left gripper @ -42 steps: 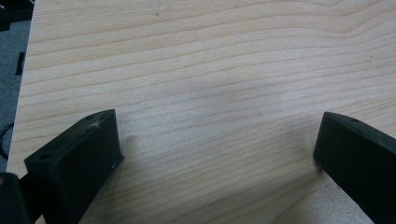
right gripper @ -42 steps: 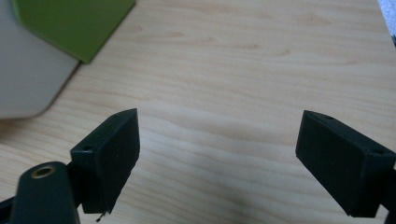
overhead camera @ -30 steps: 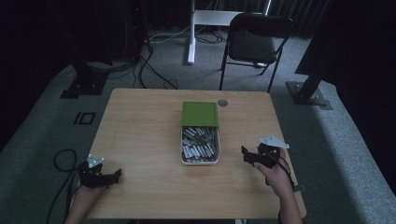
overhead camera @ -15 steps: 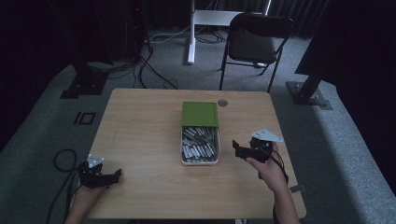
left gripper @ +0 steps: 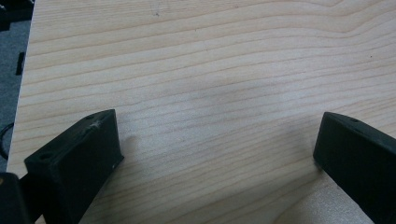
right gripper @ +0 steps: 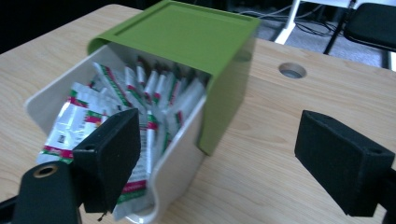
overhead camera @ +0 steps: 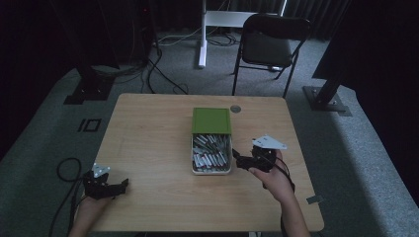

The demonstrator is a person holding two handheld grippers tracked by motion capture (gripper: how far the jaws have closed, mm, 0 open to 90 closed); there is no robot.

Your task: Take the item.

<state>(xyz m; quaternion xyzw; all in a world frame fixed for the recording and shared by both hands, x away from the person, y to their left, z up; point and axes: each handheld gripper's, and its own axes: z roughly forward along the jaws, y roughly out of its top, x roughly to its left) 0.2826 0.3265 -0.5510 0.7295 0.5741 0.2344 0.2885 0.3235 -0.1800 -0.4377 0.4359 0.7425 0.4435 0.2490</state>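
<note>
Reaching with spread, empty jaws, the right gripper [overhead camera: 237, 159] nears the packet box [overhead camera: 211, 167] (mid-table); crowded packets [right gripper: 116, 107] risk a multiple grab. The left gripper [overhead camera: 121, 185] rests open.

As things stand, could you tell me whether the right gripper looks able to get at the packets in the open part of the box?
Probably yes. The right gripper is open beside the box, and the green lid covers only its far half, so the packets at the near end lie uncovered.
</note>
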